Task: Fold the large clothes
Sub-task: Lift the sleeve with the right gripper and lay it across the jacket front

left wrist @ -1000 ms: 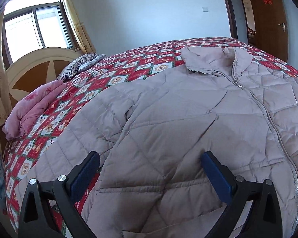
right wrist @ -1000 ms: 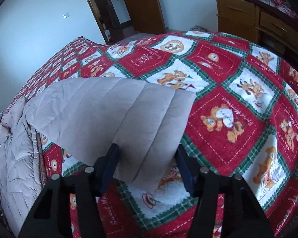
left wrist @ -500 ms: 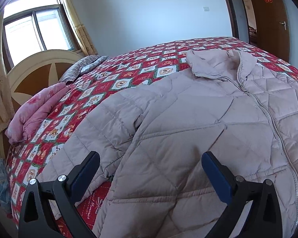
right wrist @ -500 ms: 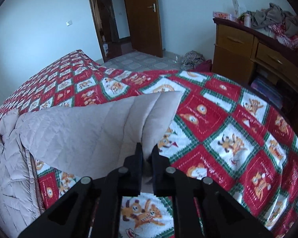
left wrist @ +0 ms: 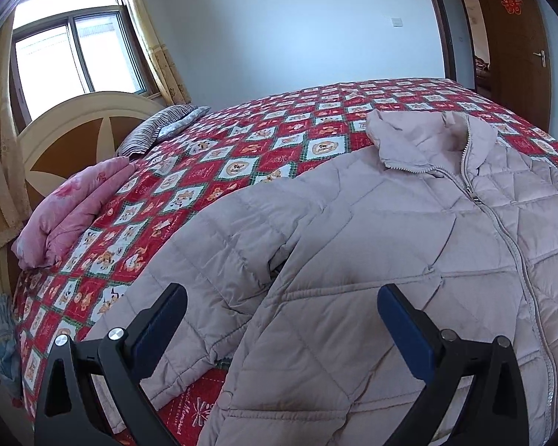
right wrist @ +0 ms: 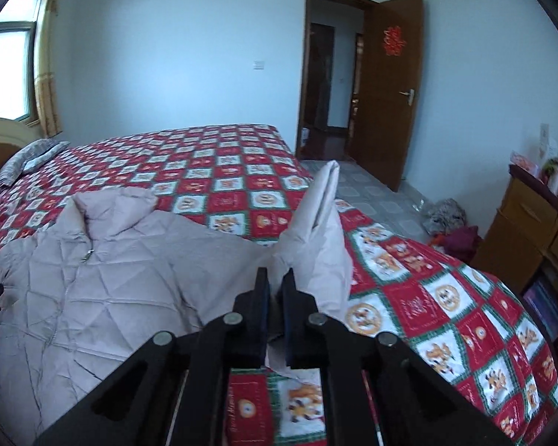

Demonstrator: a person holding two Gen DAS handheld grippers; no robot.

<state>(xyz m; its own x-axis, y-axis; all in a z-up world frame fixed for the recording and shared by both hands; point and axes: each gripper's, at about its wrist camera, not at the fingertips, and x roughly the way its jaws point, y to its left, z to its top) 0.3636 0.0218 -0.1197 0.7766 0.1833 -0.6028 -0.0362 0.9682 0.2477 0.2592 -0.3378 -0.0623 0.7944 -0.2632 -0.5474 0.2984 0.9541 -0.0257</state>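
A pale pink quilted down jacket (left wrist: 409,260) lies zipped and face-up on a bed under a red, green and white bear-print patchwork bedspread (left wrist: 241,156); diamond stitching crosses its puffy front. The right gripper (right wrist: 275,282) pinches the jacket's sleeve (right wrist: 316,238), lifted into a creased peak; the left gripper (left wrist: 279,308) hangs wide apart over the other sleeve, gripping nothing.

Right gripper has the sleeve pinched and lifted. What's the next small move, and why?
Probably carry the sleeve across onto the jacket's zipped front. The right gripper is shut on its cuff end, the sleeve stands off the bedspread, and the jacket lies flat.
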